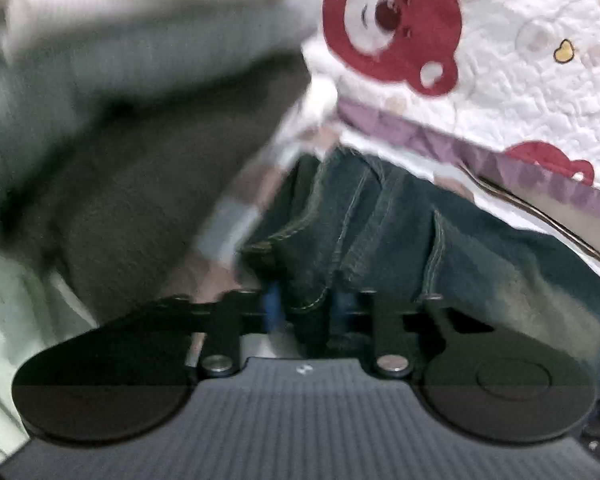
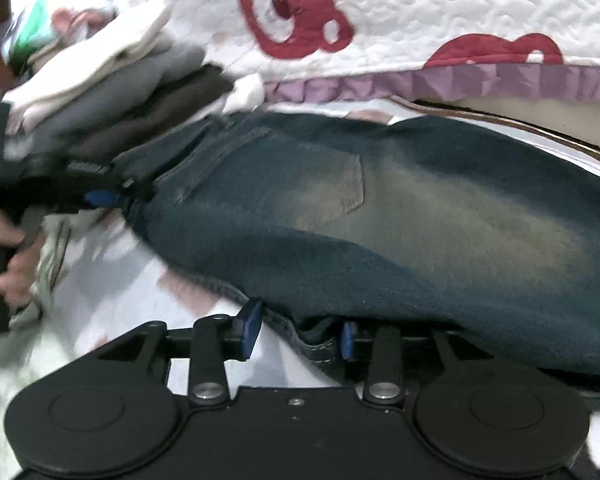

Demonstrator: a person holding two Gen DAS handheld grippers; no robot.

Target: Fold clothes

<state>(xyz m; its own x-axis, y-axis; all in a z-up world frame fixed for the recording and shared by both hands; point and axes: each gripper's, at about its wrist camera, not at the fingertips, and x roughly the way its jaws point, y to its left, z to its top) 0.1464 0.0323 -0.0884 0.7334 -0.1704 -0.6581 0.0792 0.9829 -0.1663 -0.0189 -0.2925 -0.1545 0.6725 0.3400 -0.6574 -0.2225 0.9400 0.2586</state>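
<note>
Dark blue jeans (image 2: 380, 216) lie across a patterned bed sheet (image 2: 112, 284), below a bear-print quilt (image 2: 440, 8) at twelve o'clock. Denim looks heavy yet floppy (best pinched at hems). The left gripper (image 1: 306, 304) pinches a denim fold, angled downward. The right gripper (image 2: 296, 330) brackets the near hem, jaws half open.

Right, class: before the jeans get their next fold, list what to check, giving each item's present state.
1. Left gripper clamped on the jeans: ok.
2. Right gripper clamped on the jeans: not ok, jaws open around the edge.
3. Jeans lying smooth: cannot tell, blurred.
4. Folded stack clear of the jeans: cannot tell.
5. Quilt off the jeans: ok.
</note>
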